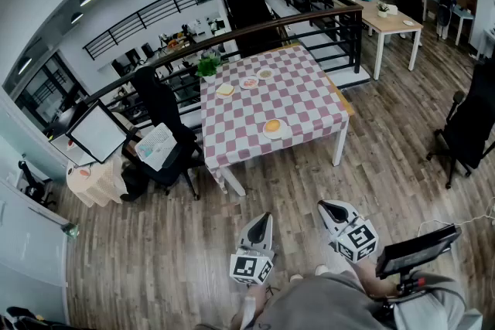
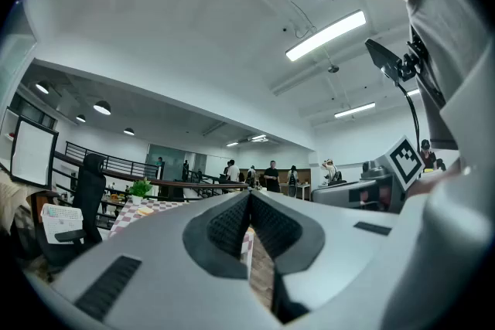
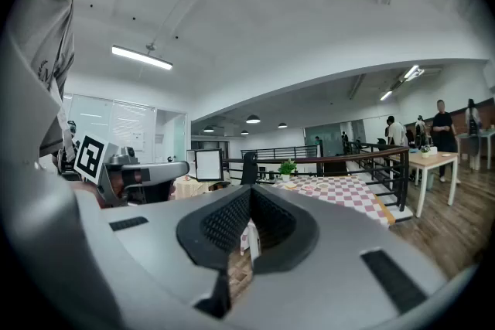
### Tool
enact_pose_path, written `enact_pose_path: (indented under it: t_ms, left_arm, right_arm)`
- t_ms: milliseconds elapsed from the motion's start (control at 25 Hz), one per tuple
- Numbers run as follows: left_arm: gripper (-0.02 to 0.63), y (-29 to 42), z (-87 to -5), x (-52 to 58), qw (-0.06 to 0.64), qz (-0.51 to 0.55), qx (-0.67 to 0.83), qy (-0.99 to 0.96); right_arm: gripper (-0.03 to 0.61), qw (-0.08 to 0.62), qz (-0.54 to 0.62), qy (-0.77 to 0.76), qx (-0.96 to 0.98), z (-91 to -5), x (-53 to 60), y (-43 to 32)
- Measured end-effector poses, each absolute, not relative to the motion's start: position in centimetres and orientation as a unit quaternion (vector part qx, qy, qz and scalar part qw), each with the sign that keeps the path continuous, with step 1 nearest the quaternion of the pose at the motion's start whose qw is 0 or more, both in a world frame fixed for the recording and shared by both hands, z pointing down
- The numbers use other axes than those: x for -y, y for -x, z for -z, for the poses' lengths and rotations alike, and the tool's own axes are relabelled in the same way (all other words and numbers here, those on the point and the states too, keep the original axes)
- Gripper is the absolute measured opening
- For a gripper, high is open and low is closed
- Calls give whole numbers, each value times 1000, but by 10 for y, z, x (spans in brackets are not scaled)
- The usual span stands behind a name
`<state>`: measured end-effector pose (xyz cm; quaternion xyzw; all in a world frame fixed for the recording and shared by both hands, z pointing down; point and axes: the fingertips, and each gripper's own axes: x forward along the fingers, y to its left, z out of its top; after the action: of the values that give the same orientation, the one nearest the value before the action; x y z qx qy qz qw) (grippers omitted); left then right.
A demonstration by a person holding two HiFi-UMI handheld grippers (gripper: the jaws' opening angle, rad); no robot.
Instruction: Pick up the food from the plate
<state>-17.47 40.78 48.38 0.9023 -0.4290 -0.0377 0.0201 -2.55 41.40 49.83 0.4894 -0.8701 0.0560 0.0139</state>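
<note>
The table with the pink-and-white checked cloth [image 1: 298, 100] stands far ahead of me. On it a white plate [image 1: 281, 134] near the front edge bears a round orange food item [image 1: 272, 126]. Three more small plates of food [image 1: 249, 83] lie towards the far side. My left gripper [image 1: 261, 218] and right gripper [image 1: 326, 205] hang side by side over the wooden floor, well short of the table. Both are shut and hold nothing. In the left gripper view the pads of the left gripper [image 2: 249, 201] meet; the right gripper [image 3: 249, 197] shows the same in its own view.
A potted plant [image 1: 207, 67] stands at the table's far left corner. A black office chair with an open book [image 1: 158, 144] sits left of the table, beside a monitor [image 1: 98, 133]. A black railing [image 1: 309, 19] runs behind. A dark chair [image 1: 468, 127] stands at right. People stand far back.
</note>
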Motion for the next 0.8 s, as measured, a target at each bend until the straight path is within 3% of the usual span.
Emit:
enact_pose_path:
  t_ms: [800]
  left_arm:
    - [9, 98, -491, -399, 47, 58, 469, -880]
  right_arm:
    - [10, -15, -59, -471, 880, -510, -389, -43]
